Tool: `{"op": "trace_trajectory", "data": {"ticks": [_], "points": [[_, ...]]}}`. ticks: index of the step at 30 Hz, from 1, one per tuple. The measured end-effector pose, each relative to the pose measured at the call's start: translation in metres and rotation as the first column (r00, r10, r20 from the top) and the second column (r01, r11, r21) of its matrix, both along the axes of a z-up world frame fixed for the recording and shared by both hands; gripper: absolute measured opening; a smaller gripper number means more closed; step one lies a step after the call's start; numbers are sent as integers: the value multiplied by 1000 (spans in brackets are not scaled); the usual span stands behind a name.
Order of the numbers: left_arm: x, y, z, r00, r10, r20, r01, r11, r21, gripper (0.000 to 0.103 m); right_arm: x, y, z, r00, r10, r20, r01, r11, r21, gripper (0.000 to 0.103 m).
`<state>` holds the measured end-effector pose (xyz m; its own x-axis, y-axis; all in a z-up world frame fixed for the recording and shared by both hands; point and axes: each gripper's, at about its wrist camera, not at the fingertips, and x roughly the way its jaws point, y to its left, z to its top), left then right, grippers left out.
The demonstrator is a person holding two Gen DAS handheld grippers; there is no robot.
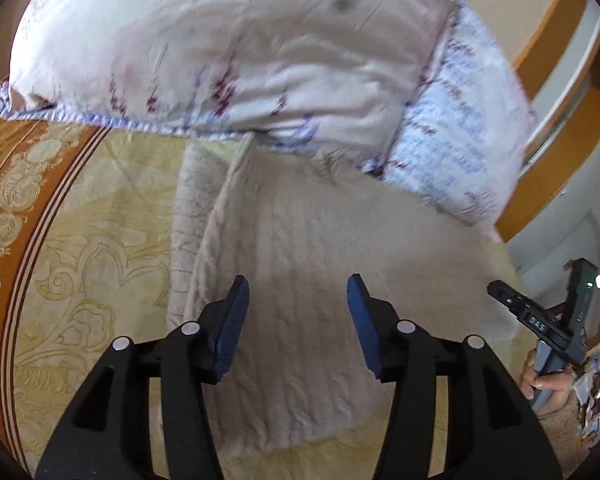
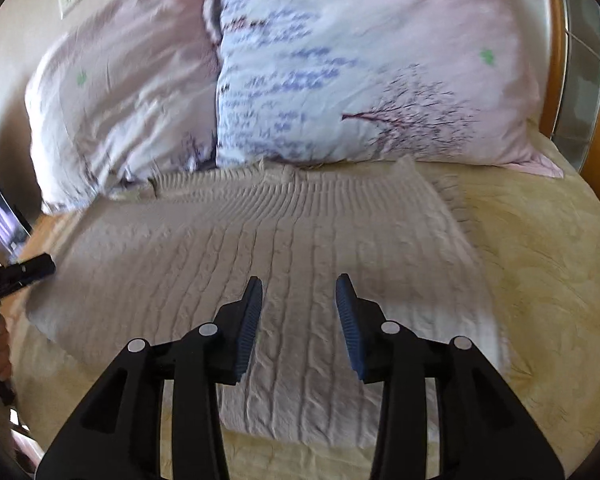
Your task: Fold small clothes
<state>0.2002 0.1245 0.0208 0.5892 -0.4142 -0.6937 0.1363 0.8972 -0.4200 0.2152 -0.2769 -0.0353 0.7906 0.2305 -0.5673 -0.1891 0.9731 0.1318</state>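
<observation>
So the left gripper [image 1: 298, 322] hangs over the left part of the knit sweater [image 2: 260, 264], jaws spread, nothing between them. The right gripper [image 2: 298, 322] hovers over its middle, spread and empty too. One sweater, lying flat on the yellow bedspread [image 2: 540, 280], just ahead of and below both, long side running left to right. Two pillows [image 2: 340, 72] sit at the far edge.

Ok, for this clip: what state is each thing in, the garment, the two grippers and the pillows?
Knit sweater: lying flat on the bed, partly folded, not gripped.
Left gripper: open, nothing between its pads, above the sweater.
Right gripper: open, empty, above the sweater.
Pillows: propped at the head of the bed, just behind the sweater.
</observation>
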Motion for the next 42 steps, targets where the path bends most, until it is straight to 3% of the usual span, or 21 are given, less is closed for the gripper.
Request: {"op": "trace_trajectory", "data": {"ticks": [6, 10, 14, 20, 24, 29, 32, 36, 38, 42], "points": [[0, 7, -6, 1000, -7, -4, 7, 1000, -30, 51, -1, -3, -8, 1000, 1, -7, -1, 1000, 5, 51], [2, 37, 7, 997, 71, 6, -70, 990, -121, 63, -1, -8, -9, 1000, 12, -13, -11, 999, 38, 52], [17, 63, 1, 990, 126, -70, -137, 972, -190, 62, -2, -5, -9, 1000, 11, -5, -11, 999, 35, 53], [33, 68, -21, 976, 130, -176, -174, 948, -266, 61, 0, -6, -9, 1000, 24, -8, -24, 999, 46, 54], [36, 62, -24, 974, 136, -179, -181, 946, -269, 59, 0, -6, -10, 1000, 27, -6, -27, 998, 48, 54], [38, 57, -26, 973, 139, -186, -186, 945, -267, 46, 0, -7, -10, 1000, 27, -2, -26, 998, 65, 56], [38, 56, -28, 969, 152, -195, -204, 936, -285, 43, -1, -5, -11, 999, 37, 2, -37, 996, 79, 63], [40, 49, -29, 968, 153, -199, -207, 935, -287, 39, 0, -2, -11, 999, 35, 7, -35, 997, 69, 65], [42, 44, -30, 967, 149, -206, -205, 937, -283, 29, 0, -4, -10, 999, 37, 9, -37, 996, 80, 65], [42, 40, -28, 965, 153, -213, -218, 919, -328, 22, -3, -12, -7, 999, 47, 18, -49, 990, 134, 65]]}}
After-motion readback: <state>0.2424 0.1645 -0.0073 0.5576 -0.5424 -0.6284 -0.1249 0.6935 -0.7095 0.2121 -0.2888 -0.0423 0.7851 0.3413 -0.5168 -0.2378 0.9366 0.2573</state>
